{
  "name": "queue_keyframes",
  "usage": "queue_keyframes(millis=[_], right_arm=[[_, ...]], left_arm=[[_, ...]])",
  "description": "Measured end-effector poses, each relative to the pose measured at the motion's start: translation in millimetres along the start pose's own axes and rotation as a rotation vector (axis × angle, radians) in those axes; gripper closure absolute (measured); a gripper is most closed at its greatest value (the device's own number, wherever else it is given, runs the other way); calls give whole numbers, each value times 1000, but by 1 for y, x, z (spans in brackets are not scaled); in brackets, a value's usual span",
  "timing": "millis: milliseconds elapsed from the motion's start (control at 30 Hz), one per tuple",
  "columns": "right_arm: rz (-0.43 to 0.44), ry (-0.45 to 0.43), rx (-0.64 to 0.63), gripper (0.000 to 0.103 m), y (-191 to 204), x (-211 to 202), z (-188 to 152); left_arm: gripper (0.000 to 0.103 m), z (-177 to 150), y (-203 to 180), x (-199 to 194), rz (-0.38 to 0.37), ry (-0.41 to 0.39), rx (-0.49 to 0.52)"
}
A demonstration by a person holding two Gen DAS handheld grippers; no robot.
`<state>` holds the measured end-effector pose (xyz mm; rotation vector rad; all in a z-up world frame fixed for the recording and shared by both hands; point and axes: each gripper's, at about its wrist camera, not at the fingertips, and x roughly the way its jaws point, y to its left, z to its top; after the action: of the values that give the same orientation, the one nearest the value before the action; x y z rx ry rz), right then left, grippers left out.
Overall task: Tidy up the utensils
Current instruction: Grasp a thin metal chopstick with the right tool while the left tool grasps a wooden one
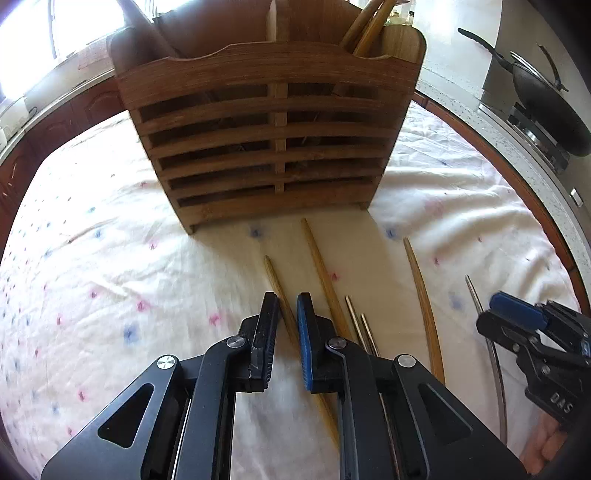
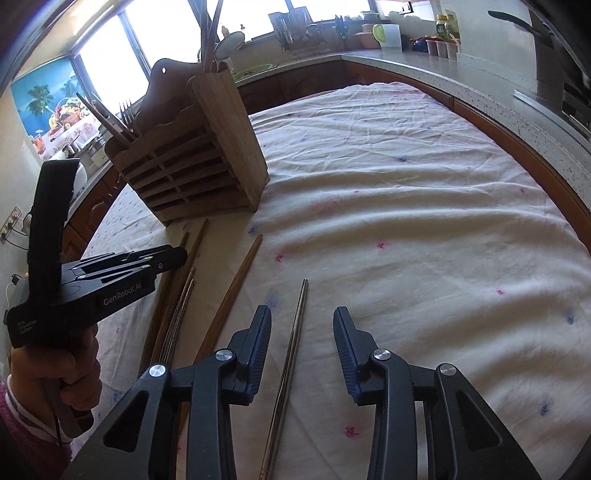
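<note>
A slatted wooden utensil holder (image 1: 266, 147) (image 2: 199, 166) stands on the cloth, with chopsticks (image 1: 365, 26) upright in its right compartment. Several chopsticks, wooden and metal, lie in front of it. My left gripper (image 1: 287, 304) (image 2: 181, 254) points down at the cloth, jaws nearly together, shut on the leftmost wooden chopstick (image 1: 275, 280). Another wooden chopstick (image 1: 321, 266) and two thin metal ones (image 1: 354, 317) lie just right of it. My right gripper (image 2: 302, 309) (image 1: 489, 310) is open, its fingers standing on either side of a metal chopstick (image 2: 295, 332) without touching it.
A white dotted tablecloth (image 2: 406, 221) covers the round table, with wide bare cloth to the right. A counter curves round the table's far side. A black wok (image 1: 546, 99) sits on the stove at right. A person's hand (image 2: 74, 369) holds the left gripper's handle.
</note>
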<state>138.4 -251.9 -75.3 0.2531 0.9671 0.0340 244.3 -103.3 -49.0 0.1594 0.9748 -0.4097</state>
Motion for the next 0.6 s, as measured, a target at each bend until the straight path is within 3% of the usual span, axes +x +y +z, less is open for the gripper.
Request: queue_keyframes(millis=[233,433,600], right_arm=[[-19,3,-41,71,7,1,-5],[-59,6,-105,70,17,11,2],[-115,10,-170,79,25,16,4]], left_arm=[[96,-42,8,-31,-53,3,-32],[87,-37,10,-29,-29,14,-83],[87,-28,-7,-22,37,2,-3]])
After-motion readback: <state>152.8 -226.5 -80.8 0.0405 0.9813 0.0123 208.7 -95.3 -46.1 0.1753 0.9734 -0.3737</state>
